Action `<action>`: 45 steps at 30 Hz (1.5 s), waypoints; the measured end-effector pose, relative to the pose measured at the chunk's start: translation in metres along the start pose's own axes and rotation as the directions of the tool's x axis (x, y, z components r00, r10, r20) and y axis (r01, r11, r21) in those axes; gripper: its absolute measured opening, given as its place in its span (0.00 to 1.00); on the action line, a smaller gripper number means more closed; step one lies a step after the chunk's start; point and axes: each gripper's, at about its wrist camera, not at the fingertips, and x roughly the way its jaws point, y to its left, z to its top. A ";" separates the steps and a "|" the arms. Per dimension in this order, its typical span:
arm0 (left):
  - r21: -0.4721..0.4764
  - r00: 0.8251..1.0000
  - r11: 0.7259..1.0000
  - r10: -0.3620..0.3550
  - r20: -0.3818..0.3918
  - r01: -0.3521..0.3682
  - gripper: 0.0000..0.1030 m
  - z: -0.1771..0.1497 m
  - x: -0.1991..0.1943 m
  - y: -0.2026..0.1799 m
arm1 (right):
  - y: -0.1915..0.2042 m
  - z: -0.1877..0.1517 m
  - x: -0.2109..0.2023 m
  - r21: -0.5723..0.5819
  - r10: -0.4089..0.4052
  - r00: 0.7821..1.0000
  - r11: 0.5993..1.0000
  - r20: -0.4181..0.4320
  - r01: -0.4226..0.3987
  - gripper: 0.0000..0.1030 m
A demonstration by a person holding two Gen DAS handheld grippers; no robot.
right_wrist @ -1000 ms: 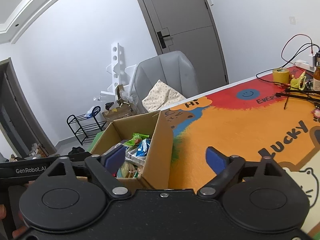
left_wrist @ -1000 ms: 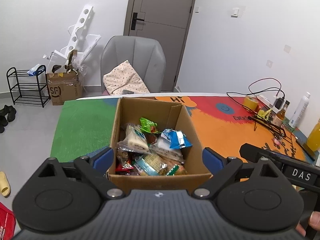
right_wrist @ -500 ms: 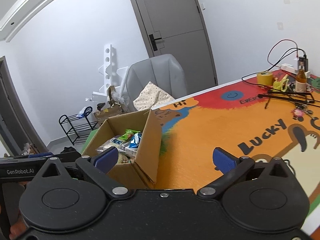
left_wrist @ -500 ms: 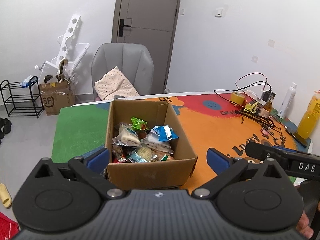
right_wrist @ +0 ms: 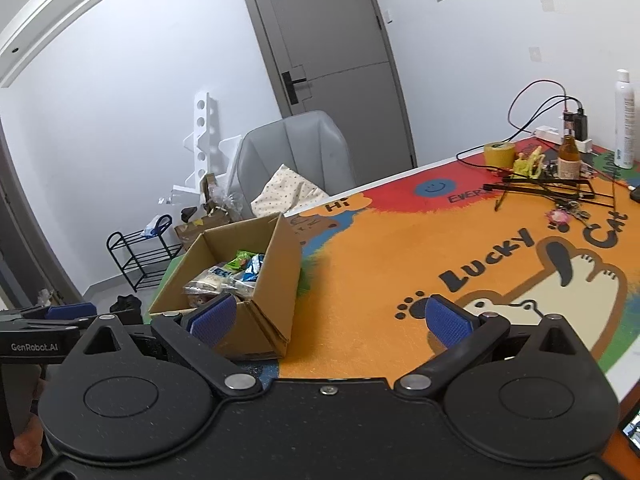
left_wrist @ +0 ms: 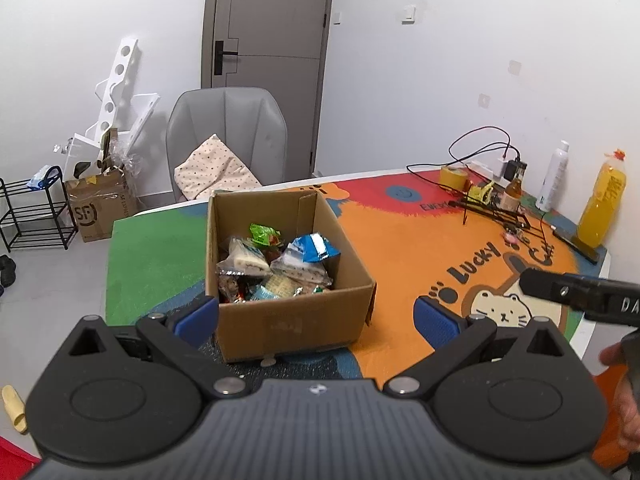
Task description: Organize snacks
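Note:
An open cardboard box (left_wrist: 296, 320) stands on the colourful cat-print table mat (left_wrist: 408, 248), filled with several wrapped snacks (left_wrist: 276, 268). My left gripper (left_wrist: 316, 320) is open and hangs in front of the box's near wall, touching nothing. In the right wrist view the same box (right_wrist: 276, 280) sits at the left with snack packets (right_wrist: 228, 276) showing inside. My right gripper (right_wrist: 328, 320) is open over the orange part of the mat (right_wrist: 380, 264), to the right of the box, with nothing between its blue pads.
At the table's far right lie a tape roll (left_wrist: 454, 176), cables, a small brown bottle (left_wrist: 512, 196), a white spray bottle (left_wrist: 554, 176), a yellow drink bottle (left_wrist: 602, 200) and a black wire rack (left_wrist: 496, 216). A grey chair (left_wrist: 226, 136) with a cushion stands behind the table.
Both grippers have drawn back from the box, so it looks smaller and farther. Their jaws have spread a little wider, and the left gripper has rolled slightly.

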 end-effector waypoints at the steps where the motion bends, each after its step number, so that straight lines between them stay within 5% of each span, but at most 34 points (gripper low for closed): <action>1: 0.001 1.000 1.000 0.002 -0.001 -0.002 1.00 -0.001 -0.002 0.001 | 0.000 -0.001 -0.003 0.000 -0.001 1.000 1.000 0.000 0.001 1.00; 45: 0.013 1.000 1.000 0.008 0.010 -0.008 1.00 -0.010 -0.031 0.010 | -0.002 -0.011 -0.034 -0.070 0.005 0.999 0.997 -0.032 -0.008 1.00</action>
